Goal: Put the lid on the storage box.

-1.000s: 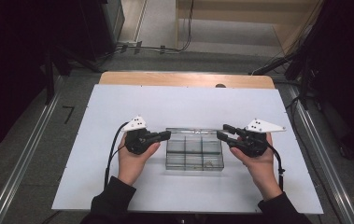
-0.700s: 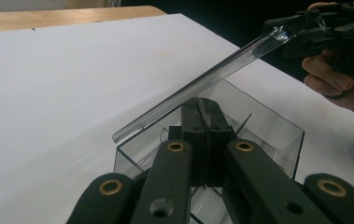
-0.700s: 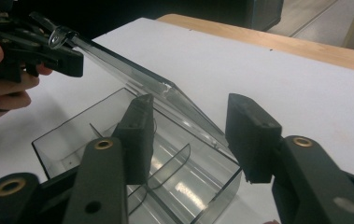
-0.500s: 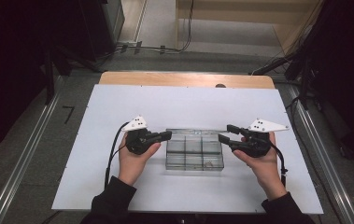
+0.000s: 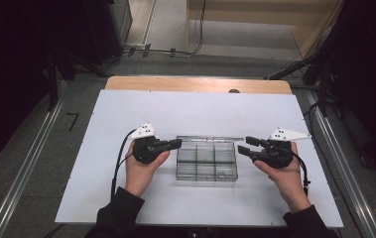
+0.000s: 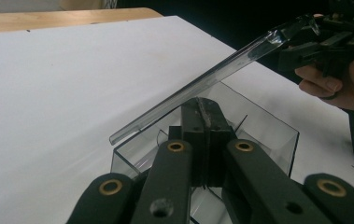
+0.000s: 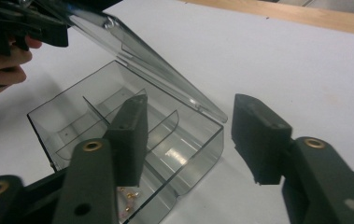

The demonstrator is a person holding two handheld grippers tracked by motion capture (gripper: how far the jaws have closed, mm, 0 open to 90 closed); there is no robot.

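the right claw (image 5: 244, 147) has just been closing partway, nothing between its jaws, and has drawn back from the clear box (image 5: 207, 162), while the left claw (image 5: 176, 144) is shut at the box's left side under its raised lid (image 6: 202, 81), so i judge the opening is nearly done.

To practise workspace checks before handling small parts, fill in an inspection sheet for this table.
Surface: white board on a wooden table, bare around the job.
Job's things: clear compartment box, lid raised at a slant; small brass bits in one compartment.
Clutter: nothing seen.
Grippers: left gripper shut, tips at the lid's end; a pinch cannot be told. Right gripper open beside the box's right end, jaws just been closing, nothing between them.
Cables: one black cable trails from each gripper.
Surroundings: dark equipment and floor cables behind the table.
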